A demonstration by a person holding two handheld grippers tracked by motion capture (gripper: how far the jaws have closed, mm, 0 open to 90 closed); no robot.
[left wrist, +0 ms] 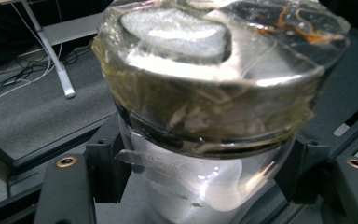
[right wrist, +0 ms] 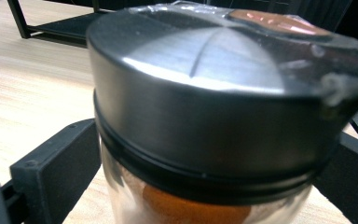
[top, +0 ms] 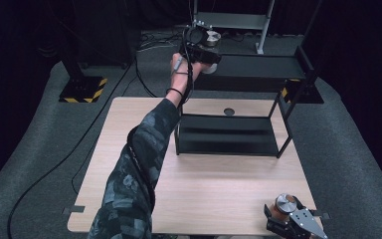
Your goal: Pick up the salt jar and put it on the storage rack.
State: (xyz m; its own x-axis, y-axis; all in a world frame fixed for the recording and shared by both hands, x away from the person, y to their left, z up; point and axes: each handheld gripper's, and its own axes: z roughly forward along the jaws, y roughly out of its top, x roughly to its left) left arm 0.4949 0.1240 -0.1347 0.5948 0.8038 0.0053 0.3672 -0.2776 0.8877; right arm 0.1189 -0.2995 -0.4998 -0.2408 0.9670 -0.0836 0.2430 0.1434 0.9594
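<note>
My left gripper (top: 203,50) is held far forward at the left end of the black rack's top shelf (top: 258,64). It is shut on a clear jar (top: 211,38) with pale contents. In the left gripper view this taped, metal-lidded jar (left wrist: 209,93) sits between the two black jaws, and I cannot tell whether it rests on the shelf. Near the table's front right corner, my right gripper (top: 287,215) is shut on a jar with a metal lid (top: 284,203). The right gripper view shows that jar's dark lid (right wrist: 214,93) and orange-brown powder (right wrist: 191,210) below it.
The black two-level rack stands at the back of the wooden table (top: 214,189), its lower shelf (top: 229,137) bare. A person's camouflage sleeve (top: 139,164) crosses the table's left half. Cables and a hazard-striped stand base (top: 82,90) lie on the grey floor beyond.
</note>
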